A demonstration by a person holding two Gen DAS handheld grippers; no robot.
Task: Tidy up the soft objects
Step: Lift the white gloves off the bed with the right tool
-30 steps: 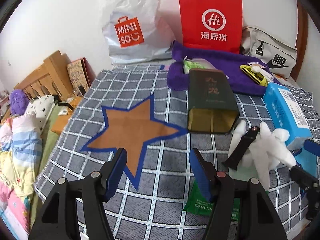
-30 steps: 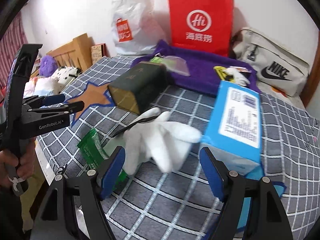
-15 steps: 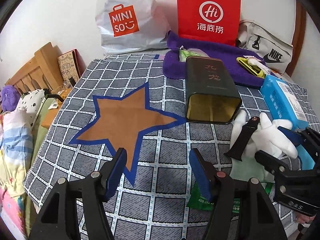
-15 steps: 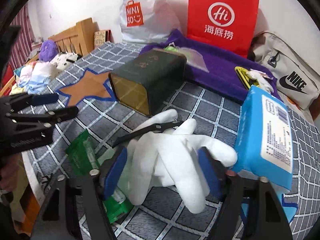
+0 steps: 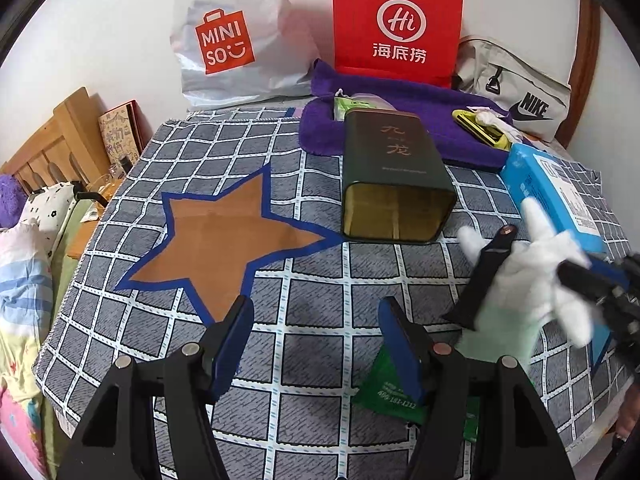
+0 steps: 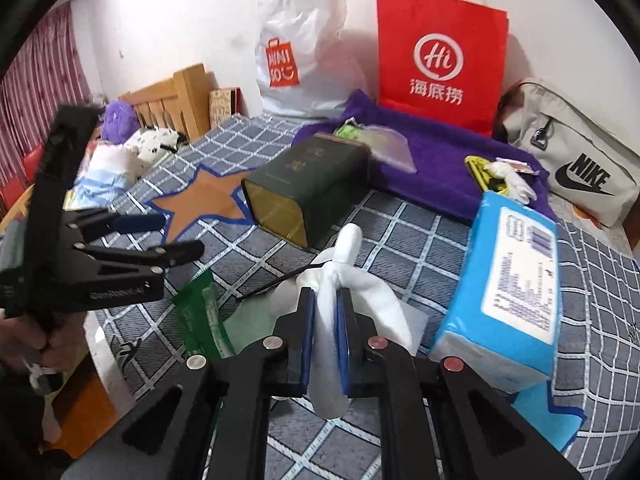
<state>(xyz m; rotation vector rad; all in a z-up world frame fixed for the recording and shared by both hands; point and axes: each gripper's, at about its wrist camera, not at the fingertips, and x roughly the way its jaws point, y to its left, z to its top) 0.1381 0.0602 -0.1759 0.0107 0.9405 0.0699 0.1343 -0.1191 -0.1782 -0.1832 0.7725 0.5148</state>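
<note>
The right hand-held gripper [image 6: 325,336] is pinching the limp white cotton glove [image 6: 352,280] at six o'clock on the checked grey bedspread [image 6: 400,224]; being light and floppy, it is probably draping, so gripping its bunched middle suits it. The left hand-held gripper [image 5: 316,344] is hovering half-open, empty.

Right claw [image 6: 325,332] tight on white glove [image 6: 360,280], beside blue pack [image 6: 516,280].
</note>
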